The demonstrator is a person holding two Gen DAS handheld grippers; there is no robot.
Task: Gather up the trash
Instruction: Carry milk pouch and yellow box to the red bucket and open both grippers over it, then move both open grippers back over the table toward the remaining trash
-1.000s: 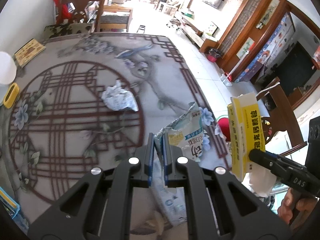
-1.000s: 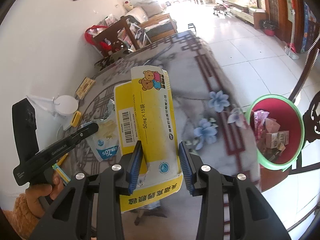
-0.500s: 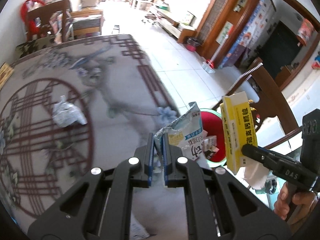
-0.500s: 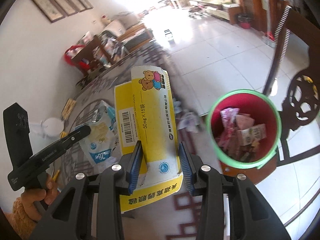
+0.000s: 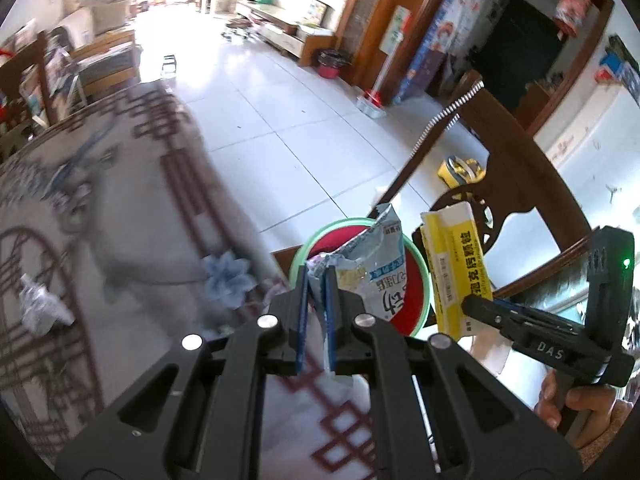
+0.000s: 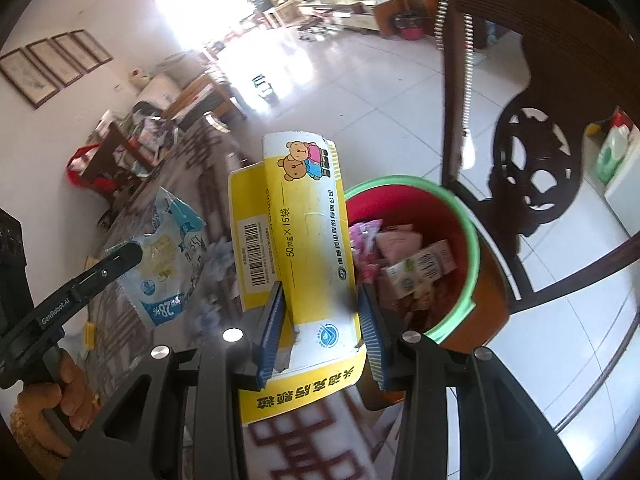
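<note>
My left gripper is shut on a torn blue-and-white snack bag, which hangs in front of a red bin with a green rim. My right gripper is shut on a yellow medicine box printed with cartoon bears, held just left of the same bin. Several wrappers lie inside the bin. In the left wrist view the yellow box shows at the right, pinched by the other gripper. In the right wrist view the snack bag shows at the left in the other gripper.
A crumpled wrapper lies on the patterned tablecloth at far left. A dark carved wooden chair stands right behind the bin. White tiled floor stretches beyond the table edge. A person's hand holds the right gripper's handle.
Both grippers have swept sideways off the table's middle to its edge, still gripping the bag and box. The bin now sits directly ahead and larger; the crumpled wrapper has slid far left.
</note>
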